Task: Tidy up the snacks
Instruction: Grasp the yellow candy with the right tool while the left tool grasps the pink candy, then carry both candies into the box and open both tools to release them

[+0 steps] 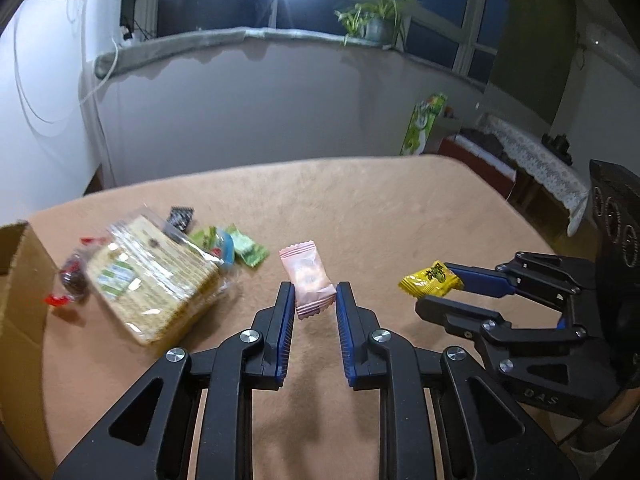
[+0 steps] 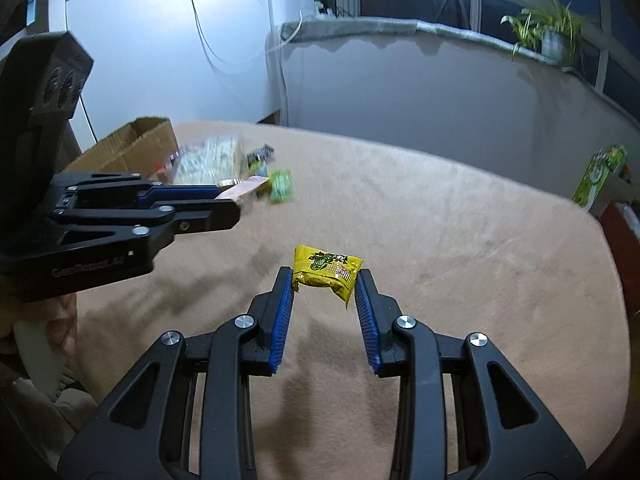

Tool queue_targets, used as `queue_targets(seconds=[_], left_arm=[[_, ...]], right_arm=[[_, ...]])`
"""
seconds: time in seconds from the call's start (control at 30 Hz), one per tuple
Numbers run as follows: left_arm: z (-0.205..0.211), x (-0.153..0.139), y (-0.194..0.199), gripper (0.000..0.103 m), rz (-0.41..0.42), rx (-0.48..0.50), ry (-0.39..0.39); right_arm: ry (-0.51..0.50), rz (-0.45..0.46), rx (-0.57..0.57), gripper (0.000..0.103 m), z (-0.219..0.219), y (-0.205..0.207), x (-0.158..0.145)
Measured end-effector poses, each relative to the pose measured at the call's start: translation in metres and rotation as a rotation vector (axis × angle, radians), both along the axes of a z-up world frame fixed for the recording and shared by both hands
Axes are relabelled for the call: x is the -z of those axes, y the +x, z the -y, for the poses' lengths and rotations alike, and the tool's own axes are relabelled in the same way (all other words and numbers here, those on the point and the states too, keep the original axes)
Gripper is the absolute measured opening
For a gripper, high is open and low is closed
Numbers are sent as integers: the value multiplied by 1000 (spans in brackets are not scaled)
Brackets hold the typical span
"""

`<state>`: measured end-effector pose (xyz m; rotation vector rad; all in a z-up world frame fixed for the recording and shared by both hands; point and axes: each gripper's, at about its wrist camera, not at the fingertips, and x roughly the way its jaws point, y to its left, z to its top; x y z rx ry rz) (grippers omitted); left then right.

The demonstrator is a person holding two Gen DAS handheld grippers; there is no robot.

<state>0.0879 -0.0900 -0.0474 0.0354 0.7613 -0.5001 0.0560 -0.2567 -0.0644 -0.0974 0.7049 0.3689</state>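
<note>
Left gripper (image 1: pixel 313 294) pinches a pink sachet (image 1: pixel 307 283); right gripper (image 2: pixel 325 285) pinches a yellow sachet (image 2: pixel 326 275), both above the table (image 1: pixel 400 216). Each is caught near one end and might slip free. The cardboard box (image 2: pixel 132 146) stands far left beside the remaining snacks (image 1: pixel 154 280); its contents cannot be made out.

Letters "DAS" being read, embossed on black body of right gripper (image 1: pixel 440 290), seen from left wrist view. Raised lettering on left gripper (image 2: pixel 230 204) body being seen, too blurred. Snack wrapper print illegible.
</note>
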Motion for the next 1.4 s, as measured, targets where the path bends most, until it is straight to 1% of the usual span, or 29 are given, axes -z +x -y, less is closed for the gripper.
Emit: queue_targets(seconds=[0.13,0.27,0.37,0.47,0.67,0.93,1.17,1.4], left_arm=[[-16,-24,-12,19,53,-6,-32],[-31,-42,-24,19,101,-20,-55],[-37,-48,-28,19,120,-31,-78],[-52,-53,-36,19,140,-39,-92],[-77,-58,-49,19,169,-66,-116],[-133,-57,-57,19,187,-143,-147],[-182,-51,-64,19,194,-236,-135],[-223,-45,-71,19,190,-316,-120]], right_arm=[[-17,46,4,33,-7,-9,-23],[-44,77,1,33,-23,-16,-40],[-58,93,-5,33,-37,-20,-49],[-73,104,-14,33,-52,-24,-55],[-111,112,-53,33,-92,-25,-64],[-147,124,-144,33,-157,-16,-69],[-158,131,-260,33,-223,-7,-67],[-163,144,-363,33,-280,-4,-68]])
